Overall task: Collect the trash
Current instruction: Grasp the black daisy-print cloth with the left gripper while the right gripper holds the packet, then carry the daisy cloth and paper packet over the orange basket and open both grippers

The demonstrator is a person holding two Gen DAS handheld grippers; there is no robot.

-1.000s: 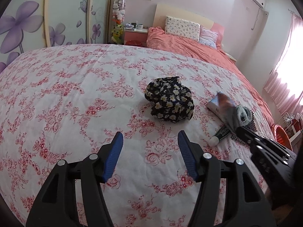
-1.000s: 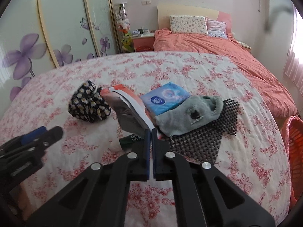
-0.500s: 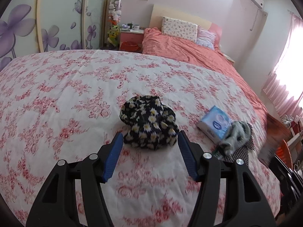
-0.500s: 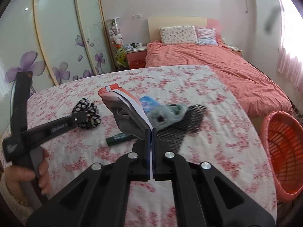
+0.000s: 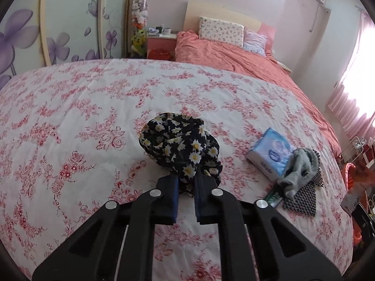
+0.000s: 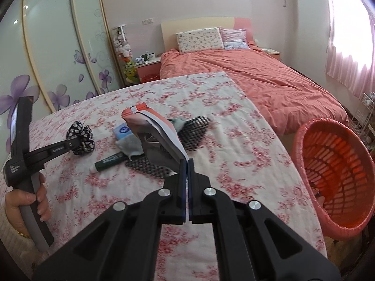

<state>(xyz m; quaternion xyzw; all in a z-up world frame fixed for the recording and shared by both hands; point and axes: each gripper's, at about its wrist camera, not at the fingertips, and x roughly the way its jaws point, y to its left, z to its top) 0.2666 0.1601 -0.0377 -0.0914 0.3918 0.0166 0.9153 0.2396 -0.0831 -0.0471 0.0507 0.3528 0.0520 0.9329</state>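
Note:
My left gripper point(image 5: 186, 185) is at a crumpled black cloth with daisy print point(image 5: 180, 145) on the floral bedspread point(image 5: 82, 117). Its jaws are closing, and the cloth's near edge is pinched between the blue pads. The right wrist view shows the left gripper point(image 6: 77, 144) at the same cloth point(image 6: 80, 137). My right gripper point(image 6: 187, 161) is shut on the corner of an empty orange, white and silver snack wrapper point(image 6: 152, 135), which is held up above the bed. An orange plastic basket point(image 6: 335, 175) stands on the floor to the right of the bed.
A blue tissue pack point(image 5: 269, 154), a grey sock point(image 5: 300, 171), a black mesh mat point(image 5: 302, 199) and a green tube point(image 6: 110, 161) lie together on the bedspread. A hand point(image 6: 28, 199) holds the left gripper's handle. A second bed with an orange cover point(image 6: 269, 79) is behind.
The left gripper moved up to the daisy cloth and closed on its edge. The right gripper carried the wrapper up and to the right, bringing the orange basket into view.

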